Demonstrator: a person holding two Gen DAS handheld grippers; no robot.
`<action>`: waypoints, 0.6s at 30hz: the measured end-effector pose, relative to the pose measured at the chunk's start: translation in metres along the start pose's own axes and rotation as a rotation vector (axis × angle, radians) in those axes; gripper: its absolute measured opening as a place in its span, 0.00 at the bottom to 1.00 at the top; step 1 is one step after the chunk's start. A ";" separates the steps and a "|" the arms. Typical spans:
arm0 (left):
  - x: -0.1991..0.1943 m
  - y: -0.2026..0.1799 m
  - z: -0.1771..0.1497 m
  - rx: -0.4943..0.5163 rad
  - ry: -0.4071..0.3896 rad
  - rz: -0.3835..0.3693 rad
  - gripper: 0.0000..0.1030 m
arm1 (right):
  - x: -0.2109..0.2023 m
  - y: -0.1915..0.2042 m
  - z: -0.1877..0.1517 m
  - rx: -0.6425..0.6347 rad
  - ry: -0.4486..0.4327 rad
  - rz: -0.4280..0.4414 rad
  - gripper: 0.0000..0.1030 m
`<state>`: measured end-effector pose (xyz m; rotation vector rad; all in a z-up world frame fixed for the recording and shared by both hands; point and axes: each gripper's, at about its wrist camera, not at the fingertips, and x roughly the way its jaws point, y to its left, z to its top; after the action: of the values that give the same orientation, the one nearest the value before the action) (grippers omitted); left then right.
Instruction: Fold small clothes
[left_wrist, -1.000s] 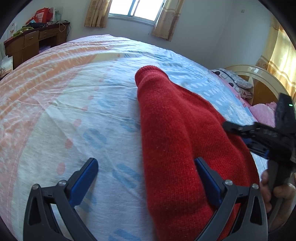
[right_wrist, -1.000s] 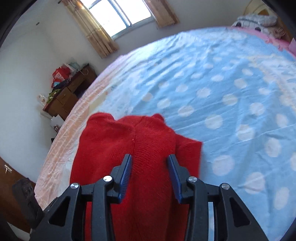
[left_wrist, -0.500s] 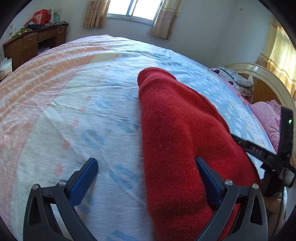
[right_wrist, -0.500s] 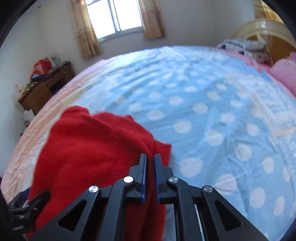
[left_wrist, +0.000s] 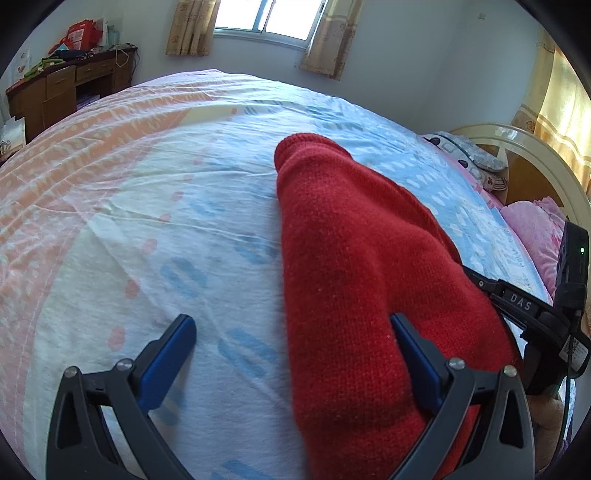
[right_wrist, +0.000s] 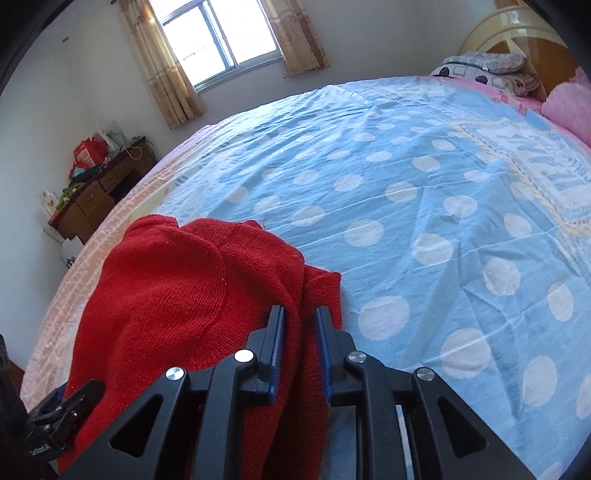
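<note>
Left wrist view: the bed with its dotted sheet fills the frame, and the red knit sweater lies on it as a long folded bundle, running from the far middle down under the left claw. That claw gapes wide, its right finger lying on the knit and its left finger over bare sheet. From the right wrist, the right claw stands narrow, pinching a raised fold at the sweater's right edge
</note>
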<state>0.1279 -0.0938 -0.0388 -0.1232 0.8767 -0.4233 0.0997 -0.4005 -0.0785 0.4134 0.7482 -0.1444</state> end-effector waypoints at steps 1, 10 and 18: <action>0.000 0.000 0.000 0.001 0.000 0.001 1.00 | 0.000 -0.002 0.000 0.008 -0.002 0.008 0.19; -0.001 0.000 -0.001 0.003 -0.001 0.008 1.00 | -0.003 -0.001 -0.001 0.011 -0.017 -0.001 0.23; -0.019 0.020 0.013 -0.067 -0.014 -0.114 0.93 | -0.015 -0.039 -0.006 0.198 -0.073 0.103 0.63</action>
<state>0.1335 -0.0690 -0.0224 -0.2384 0.8727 -0.4985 0.0742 -0.4337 -0.0843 0.6306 0.6417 -0.1363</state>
